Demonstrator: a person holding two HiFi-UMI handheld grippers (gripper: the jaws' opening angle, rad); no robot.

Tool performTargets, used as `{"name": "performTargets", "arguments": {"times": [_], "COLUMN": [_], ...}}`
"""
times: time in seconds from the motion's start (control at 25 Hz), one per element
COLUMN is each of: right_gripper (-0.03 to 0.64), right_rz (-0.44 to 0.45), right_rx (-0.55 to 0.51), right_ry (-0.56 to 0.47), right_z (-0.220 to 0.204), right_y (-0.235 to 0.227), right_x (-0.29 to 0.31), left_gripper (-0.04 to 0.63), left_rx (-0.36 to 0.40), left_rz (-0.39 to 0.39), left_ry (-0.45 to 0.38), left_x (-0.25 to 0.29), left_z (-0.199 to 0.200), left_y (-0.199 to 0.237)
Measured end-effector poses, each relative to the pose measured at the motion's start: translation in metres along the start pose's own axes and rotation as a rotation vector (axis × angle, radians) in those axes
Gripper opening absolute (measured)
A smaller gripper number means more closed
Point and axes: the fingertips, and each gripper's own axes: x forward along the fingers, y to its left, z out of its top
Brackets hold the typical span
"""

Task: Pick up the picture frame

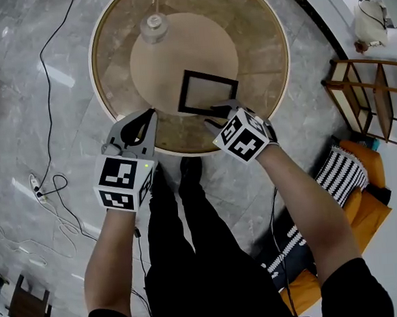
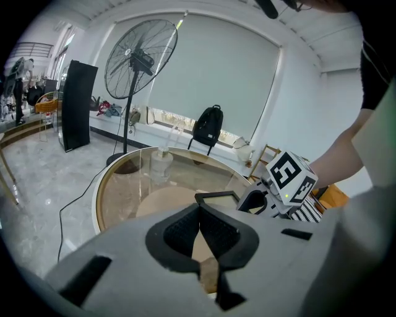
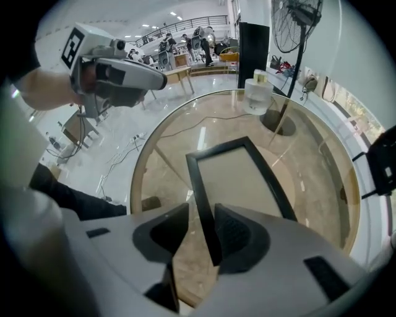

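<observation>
Straddling the near edge of the picture frame point(image 1: 208, 93), the right tongs point(image 3: 201, 232) stand apart, not yet squeezing; the left tongs point(image 2: 199, 229) sit closed and empty, farther left.

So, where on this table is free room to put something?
Free: the left side of the table, between bottle and left gripper; also the far right, beyond the picture frame. Crowded: the near edge, where the right gripper straddles the frame.

Black rectangular picture frame point(image 1: 207, 93), lying flat on round glass table point(image 1: 264, 33), near its front edge
</observation>
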Motion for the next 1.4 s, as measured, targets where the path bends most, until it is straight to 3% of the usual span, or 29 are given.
{"name": "performTargets", "arguments": {"times": [0.12,0.32,1.12,1.4], "right_gripper": [0.1,0.09,0.066,0.066], "right_rz": [-0.046,-0.084,-0.11,-0.103], "right_rx": [-0.087,-0.29,-0.292,-0.235], "right_ry": [0.044,0.165,0.137,0.058], "right_z": [-0.002,-0.006,-0.005,0.003], "right_y": [-0.003,-0.001,0.004,0.024], "right_x": [0.004,0.011,0.014,-0.002], "left_gripper": [0.009,0.009,0.009,0.009], "left_rx": [0.006,-0.007,-0.043,-0.046], "left_rz": [0.001,0.023,0.052,0.045], "left_ry": [0.001,-0.002,-0.011,0.016], "left_x": [-0.002,-0.009,-0.045,-0.061], "left_z": [0.003,0.001,-0.013,-0.018], "left_y": [-0.001,0.006,0.0,0.005]}}
